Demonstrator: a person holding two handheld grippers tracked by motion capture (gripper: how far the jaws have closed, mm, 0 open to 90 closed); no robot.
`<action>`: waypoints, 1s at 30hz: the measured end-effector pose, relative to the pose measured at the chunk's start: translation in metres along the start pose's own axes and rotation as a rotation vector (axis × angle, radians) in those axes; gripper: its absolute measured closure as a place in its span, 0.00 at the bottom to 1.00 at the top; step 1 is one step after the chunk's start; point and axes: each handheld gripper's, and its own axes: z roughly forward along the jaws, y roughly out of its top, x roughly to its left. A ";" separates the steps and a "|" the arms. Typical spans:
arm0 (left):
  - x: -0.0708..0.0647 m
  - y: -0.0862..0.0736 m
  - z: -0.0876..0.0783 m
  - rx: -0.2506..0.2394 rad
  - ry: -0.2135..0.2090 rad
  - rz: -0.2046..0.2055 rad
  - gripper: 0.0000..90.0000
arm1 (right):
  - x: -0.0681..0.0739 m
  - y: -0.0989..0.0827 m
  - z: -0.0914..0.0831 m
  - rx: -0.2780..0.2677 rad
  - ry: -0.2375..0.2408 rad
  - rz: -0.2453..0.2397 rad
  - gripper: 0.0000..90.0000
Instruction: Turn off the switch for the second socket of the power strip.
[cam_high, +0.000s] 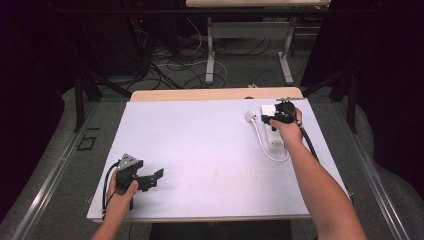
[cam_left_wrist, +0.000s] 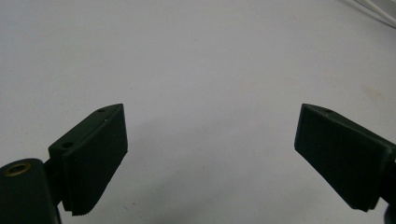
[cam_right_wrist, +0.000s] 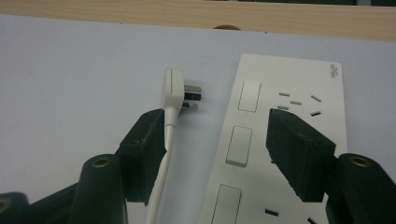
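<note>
While the right tool (cam_right_wrist: 212, 140) hangs over the far right corner of the desk (cam_high: 200, 150), its jaws stand wide open and hold nothing. One jaw sits on each side of the gap between the plug (cam_right_wrist: 173, 86) and the power strip (cam_right_wrist: 299, 79). The left jaw is right by the cord (cam_right_wrist: 161, 182), and the right jaw is over the strip.

The plug lies flat on the desk, just beside the strip's left edge, with its metal pins pointing at the strip. It is not in a socket yet.

I think the job now is to pick up the plug. To do it well, the tool should slide a bit toward the plug so both jaws sit on its flat sides. It should squeeze the hard body, not the soft cord, which would bend and slip. The pins must stay free so they can go into the holes.

The plug is white, small and boxy, made of smooth plastic. Its cord is round, white and bendy, and curls back toward the near side. The strip is a long, flat, cream board with square buttons and thin slots. The jaw pads are black with tiny ridges for grip.

The left tool (cam_high: 150, 179) rests near the front left corner of the desk, wide open and empty. The desk top is pale, smooth and plain, with a wood strip along the far edge.
</note>
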 end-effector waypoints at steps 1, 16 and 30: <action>0.000 0.000 0.000 0.000 0.000 0.000 0.11 | 0.001 0.000 -0.001 0.004 -0.002 0.007 0.41; -0.001 0.000 0.001 -0.008 0.006 0.000 0.11 | 0.008 -0.002 -0.021 -0.011 -0.033 -0.025 0.23; -0.001 0.000 0.000 -0.007 0.004 0.001 0.11 | 0.013 -0.002 -0.048 -0.011 0.018 -0.020 0.07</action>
